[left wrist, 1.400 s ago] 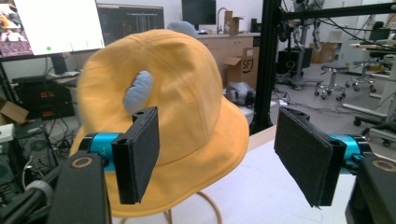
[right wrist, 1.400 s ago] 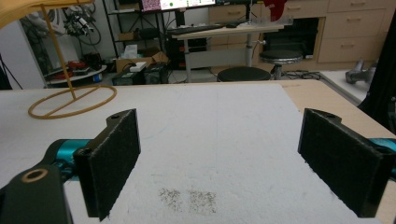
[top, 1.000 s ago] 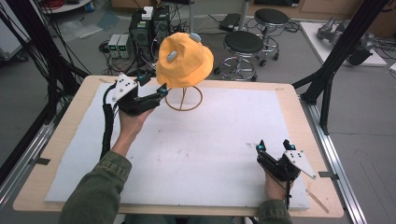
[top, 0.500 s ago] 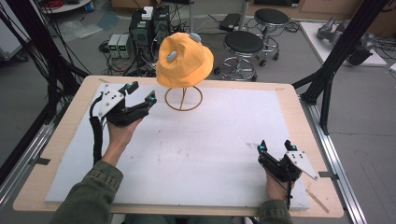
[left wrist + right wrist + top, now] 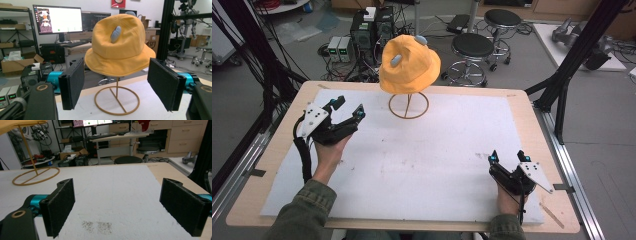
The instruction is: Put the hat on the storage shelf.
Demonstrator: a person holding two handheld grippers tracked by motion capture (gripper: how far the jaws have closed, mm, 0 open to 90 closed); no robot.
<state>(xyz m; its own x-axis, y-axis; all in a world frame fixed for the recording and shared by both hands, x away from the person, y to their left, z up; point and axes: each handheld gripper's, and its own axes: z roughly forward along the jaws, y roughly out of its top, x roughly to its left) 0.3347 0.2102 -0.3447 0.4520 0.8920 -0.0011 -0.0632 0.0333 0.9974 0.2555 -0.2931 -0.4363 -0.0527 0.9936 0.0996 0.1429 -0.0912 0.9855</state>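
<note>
Upper centre of frame: hat (image 5: 409, 65) on stand (image 5: 408, 106), just right of my left claw (image 5: 348, 110), released; right claw (image 5: 506, 157) released, well apart.

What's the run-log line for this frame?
left claw: open, off hat | right claw: open, empty | yellow hat: on wire stand | white mat: bare centre

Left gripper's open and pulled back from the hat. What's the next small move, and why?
Probably hold the left gripper clear. The hat sits level on its stand, untouched, both grippers open and empty; the right gripper rests at the near edge. Nothing visible calls for a grasp.
</note>
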